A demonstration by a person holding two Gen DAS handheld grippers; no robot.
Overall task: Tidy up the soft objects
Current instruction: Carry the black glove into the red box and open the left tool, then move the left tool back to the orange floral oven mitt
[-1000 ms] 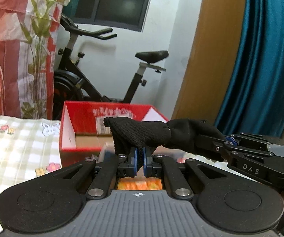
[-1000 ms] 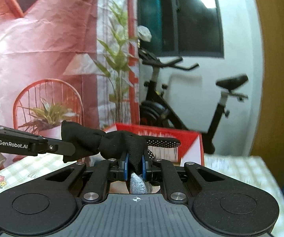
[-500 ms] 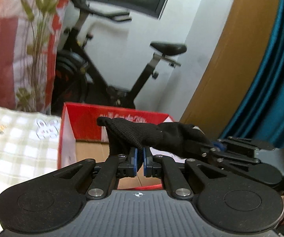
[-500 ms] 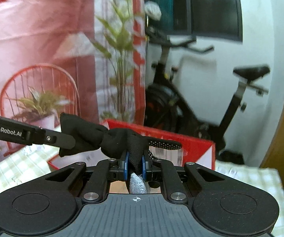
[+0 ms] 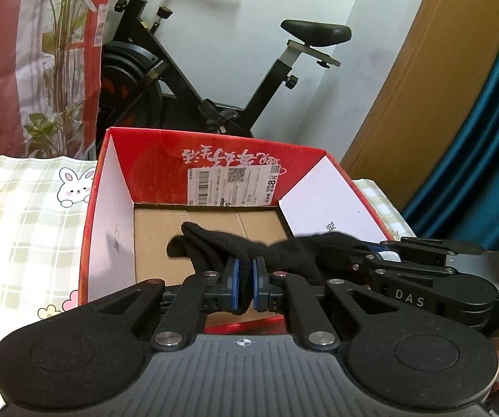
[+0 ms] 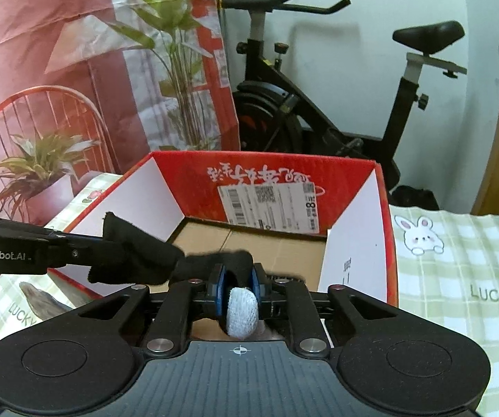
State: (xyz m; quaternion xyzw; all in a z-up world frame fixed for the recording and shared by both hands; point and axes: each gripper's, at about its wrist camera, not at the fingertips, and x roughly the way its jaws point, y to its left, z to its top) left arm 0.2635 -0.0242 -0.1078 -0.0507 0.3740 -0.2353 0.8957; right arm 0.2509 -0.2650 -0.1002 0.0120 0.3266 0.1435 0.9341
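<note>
Now both grippers have carried the black knitted glove (image 5: 249,250) from above the red cardboard box (image 5: 110,180) down over its brown floor. The left gripper (image 5: 244,286) stays clamped on it; the right gripper (image 6: 237,283) is opening around its grey-tipped end, so release looks imminent.

Black glove (image 5: 214,246), red box (image 5: 152,146), green-checked bunny cloth (image 5: 23,215)

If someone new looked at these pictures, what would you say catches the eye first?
Probably the open red cardboard box in the middle, resting on the bunny-print checked cloth. Just above its near edge, a black knit glove is stretched between the left gripper and the right gripper, whose fingers are opening with the fabric between them. Behind the box stands a black exercise bike.
</note>
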